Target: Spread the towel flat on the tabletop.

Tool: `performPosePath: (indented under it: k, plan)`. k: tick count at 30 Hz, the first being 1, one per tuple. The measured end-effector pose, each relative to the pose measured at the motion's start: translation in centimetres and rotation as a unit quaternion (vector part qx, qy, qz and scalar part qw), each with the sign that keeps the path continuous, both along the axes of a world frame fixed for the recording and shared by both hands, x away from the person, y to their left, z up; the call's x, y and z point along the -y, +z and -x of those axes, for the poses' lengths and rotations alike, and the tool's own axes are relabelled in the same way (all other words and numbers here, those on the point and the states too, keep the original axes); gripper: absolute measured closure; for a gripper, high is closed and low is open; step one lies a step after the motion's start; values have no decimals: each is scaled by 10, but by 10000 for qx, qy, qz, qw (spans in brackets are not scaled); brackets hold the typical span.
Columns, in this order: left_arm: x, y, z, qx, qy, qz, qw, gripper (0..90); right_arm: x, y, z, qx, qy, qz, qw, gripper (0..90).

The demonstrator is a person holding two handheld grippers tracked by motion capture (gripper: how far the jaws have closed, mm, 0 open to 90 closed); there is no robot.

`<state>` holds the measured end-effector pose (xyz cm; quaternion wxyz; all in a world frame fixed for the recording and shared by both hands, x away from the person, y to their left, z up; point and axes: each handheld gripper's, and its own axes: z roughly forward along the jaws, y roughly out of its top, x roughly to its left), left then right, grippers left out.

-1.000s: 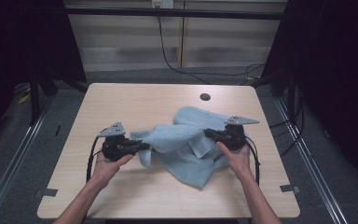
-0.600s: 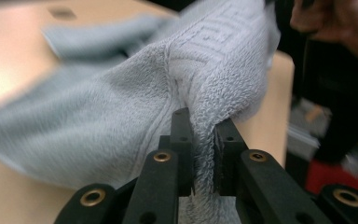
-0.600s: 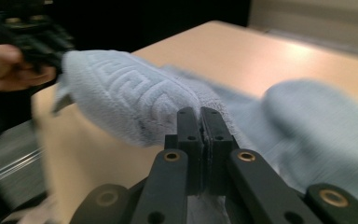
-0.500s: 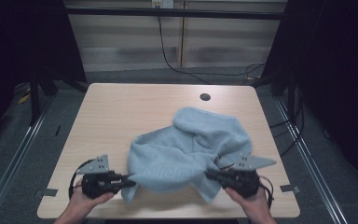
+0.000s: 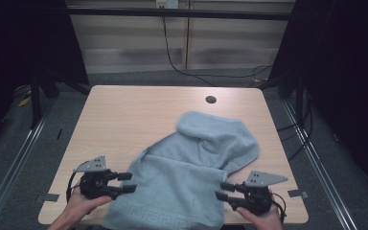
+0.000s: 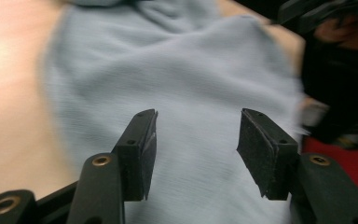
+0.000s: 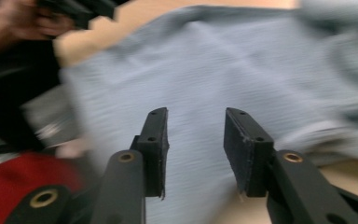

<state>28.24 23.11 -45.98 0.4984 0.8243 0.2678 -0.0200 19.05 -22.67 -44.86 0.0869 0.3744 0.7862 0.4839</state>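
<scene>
At the near edge of the surface (image 5: 124,110), your towel (image 5: 191,177) lies spread, its front hem draped over that edge and its far end bunched toward the right edge. Both grippers have just been opening, jaws apart and empty: left gripper (image 5: 127,182) and right gripper (image 5: 223,190) flank it, level, pointing inward.

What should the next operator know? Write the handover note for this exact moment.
Left tool: jaws open, just released, nothing pinched; the towel's near left edge lies at its tips.
Right tool: jaws open, just released, beside the towel's near right edge.
Towel: light blue, on the table; near half spread flat, its patterned border at the near table edge; far end bunched in a fold toward the table's right.
Done: near half laid out.
Left: probably flatten the bunched far part.
</scene>
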Motion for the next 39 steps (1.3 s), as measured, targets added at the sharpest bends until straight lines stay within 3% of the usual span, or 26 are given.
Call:
performPosePath:
  k: [2,4,6,10,11,13,15,16,18,21,27,30,32,35,39]
  plan:
    - [6,-5,-19,35,259,-62,9996,465,7,-5,-19,-37,-211,32,9998,553]
    - [13,-13,-40,-117,446,-100,9989,456,10,-11,-36,-76,-405,128,9991,541]
    - [21,-22,-59,-106,737,-221,9970,442,10,-17,-49,-157,-487,172,9985,533]
    - [32,-36,-83,-360,800,-303,9957,385,6,-27,-57,-338,-395,293,9982,529]
    - [35,-37,-85,-339,794,-403,9955,398,5,-29,-56,-362,-399,324,9980,584]
    - [38,-40,-82,-258,658,-576,9958,673,4,-31,-52,-370,-354,388,9979,703]
    - [36,-40,-77,-185,596,-674,9958,834,4,-31,-48,-370,-326,360,9981,771]
    - [34,-39,-74,-259,482,-653,9964,845,5,-30,-44,-341,-310,364,9983,776]
    - [27,-38,-63,-259,301,-611,9973,844,7,-27,-36,-309,-246,301,9988,779]
    - [12,-36,-43,-326,268,-493,9979,846,9,-23,-17,-233,-177,221,9993,782]
    - [-8,-36,7,-467,55,-387,9981,845,6,-28,21,-429,-16,265,9987,766]
    - [-15,-37,21,-515,-83,-313,9981,827,4,-26,32,-397,81,216,9989,653]
    - [-16,-38,17,-494,-97,-321,9982,750,5,-22,30,-281,56,180,9994,595]
    - [-13,-36,1,-451,130,-90,9989,644,9,-18,15,-189,-105,126,9997,560]
    - [-1,-27,-28,-374,381,50,9986,532,17,-24,-13,-243,-476,366,9979,562]
